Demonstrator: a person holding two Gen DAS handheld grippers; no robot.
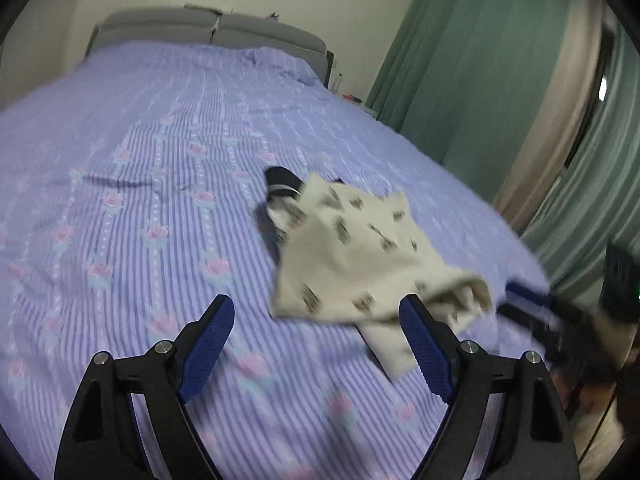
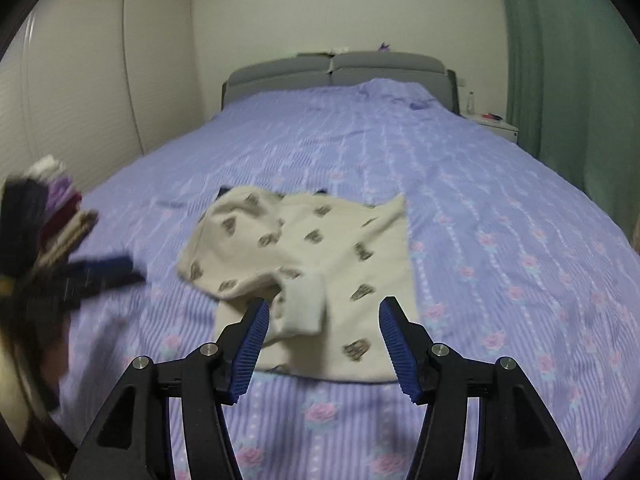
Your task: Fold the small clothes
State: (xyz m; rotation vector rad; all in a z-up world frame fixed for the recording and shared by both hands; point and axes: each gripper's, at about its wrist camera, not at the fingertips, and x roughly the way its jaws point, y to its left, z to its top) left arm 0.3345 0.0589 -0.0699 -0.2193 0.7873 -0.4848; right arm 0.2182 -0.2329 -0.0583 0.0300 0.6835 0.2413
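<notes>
A cream top (image 2: 320, 248) with dark printed motifs (too blurred to read) lies partly folded on the bed (image 2: 500, 208), one sleeve doubled over its middle. A dark item (image 1: 282, 184) peeks from under its far edge. Both the left gripper (image 1: 316, 320) and right gripper (image 2: 324, 320) hover spread wide, empty, near its hem.

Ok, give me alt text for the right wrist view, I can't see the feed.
A cream garment with dark printed motifs lies partly folded on a purple striped bedspread, just ahead of the open, empty right tool. The left tool shows blurred at the left edge, a grey headboard behind.
</notes>
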